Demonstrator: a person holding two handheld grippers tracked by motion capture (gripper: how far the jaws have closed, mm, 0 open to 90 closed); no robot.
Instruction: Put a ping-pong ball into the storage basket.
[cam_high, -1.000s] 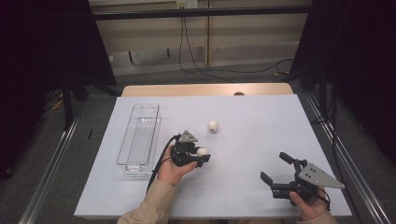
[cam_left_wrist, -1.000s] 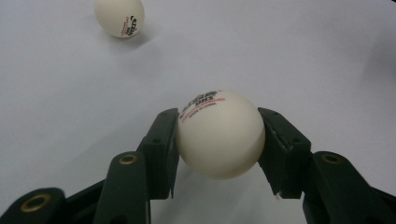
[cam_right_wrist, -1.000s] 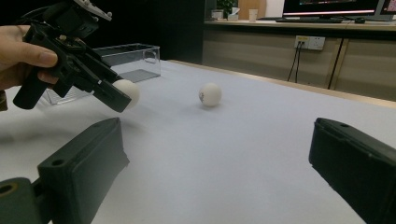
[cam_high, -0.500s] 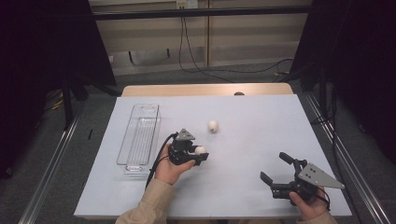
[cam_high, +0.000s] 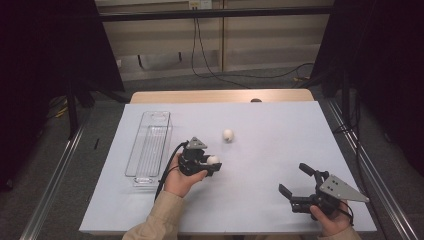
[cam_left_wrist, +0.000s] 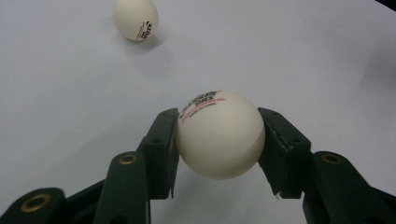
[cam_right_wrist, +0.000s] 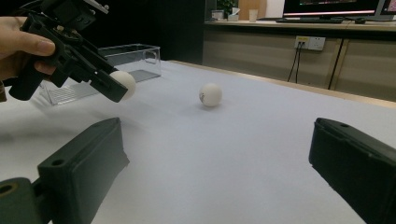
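The left gripper (cam_high: 207, 167) pinched a smooth white ball (cam_left_wrist: 219, 135) by its sides, so it might have squirted out, while the right gripper (cam_high: 300, 187) sat wide open, holding nothing.

High view looked forward and down from above person's side of table (cam_high: 280, 125). Left gripper view sat close behind left gripper (cam_left_wrist: 218, 140), looking along jaws at held ball (cam_left_wrist: 219, 135); loose ball (cam_left_wrist: 135, 18) lay beyond. Right gripper view skimmed low between wide-set jaws of right gripper (cam_right_wrist: 219, 163). All three shared loose ball.
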